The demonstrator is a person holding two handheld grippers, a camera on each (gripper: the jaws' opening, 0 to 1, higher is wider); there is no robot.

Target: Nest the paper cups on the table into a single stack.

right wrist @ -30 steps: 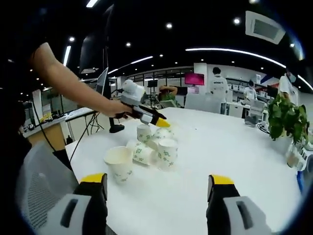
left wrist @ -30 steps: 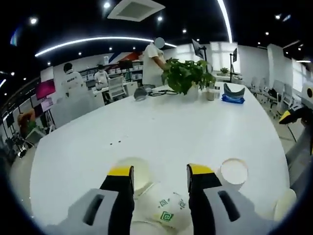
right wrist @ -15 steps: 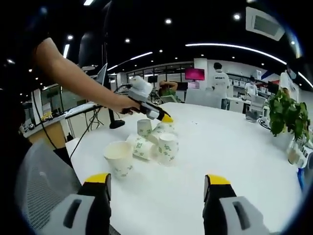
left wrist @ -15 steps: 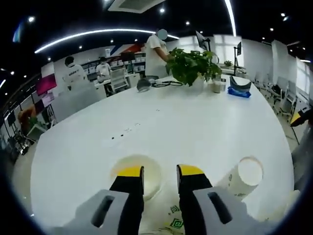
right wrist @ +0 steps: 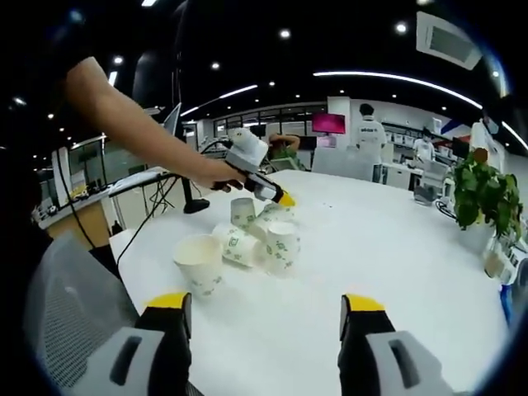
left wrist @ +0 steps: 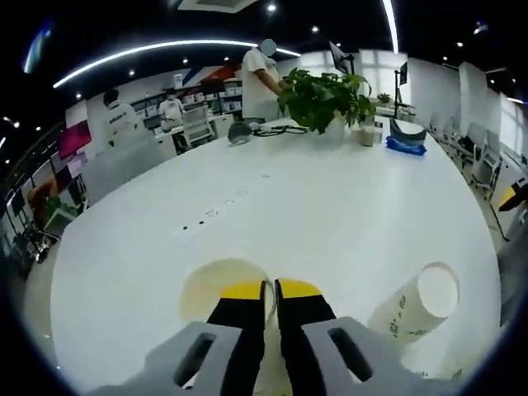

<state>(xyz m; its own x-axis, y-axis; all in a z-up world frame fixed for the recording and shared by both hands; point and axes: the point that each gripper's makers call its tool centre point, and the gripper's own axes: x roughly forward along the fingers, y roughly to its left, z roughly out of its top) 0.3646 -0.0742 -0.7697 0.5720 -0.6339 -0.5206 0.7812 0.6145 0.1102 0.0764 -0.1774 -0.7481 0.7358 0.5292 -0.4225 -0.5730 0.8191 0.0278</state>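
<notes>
Several white paper cups with green prints cluster on the white table (right wrist: 396, 272): one open-mouthed cup (right wrist: 200, 262) at the near left, one lying on its side (right wrist: 239, 247), one upside down (right wrist: 282, 246), one further back (right wrist: 242, 212). A hand holds my left gripper (right wrist: 285, 200) down onto the far cup of the cluster (right wrist: 272, 214). In the left gripper view its jaws (left wrist: 270, 289) stand nearly together, pinching the wall of a cup with a wide mouth (left wrist: 213, 285). Another cup (left wrist: 417, 301) lies to the right. My right gripper (right wrist: 264, 304) is open, short of the cluster.
A potted plant (left wrist: 318, 95) and a blue object (left wrist: 406, 140) stand at the table's far end. People stand by desks beyond. A grey mesh chair (right wrist: 74, 318) is beside the table's near edge, and a monitor stand (right wrist: 196, 216) is behind the cups.
My left gripper's jaws have closed from wide apart to nearly touching, taking a cup's wall between them. The right gripper stays open and has barely moved.
</notes>
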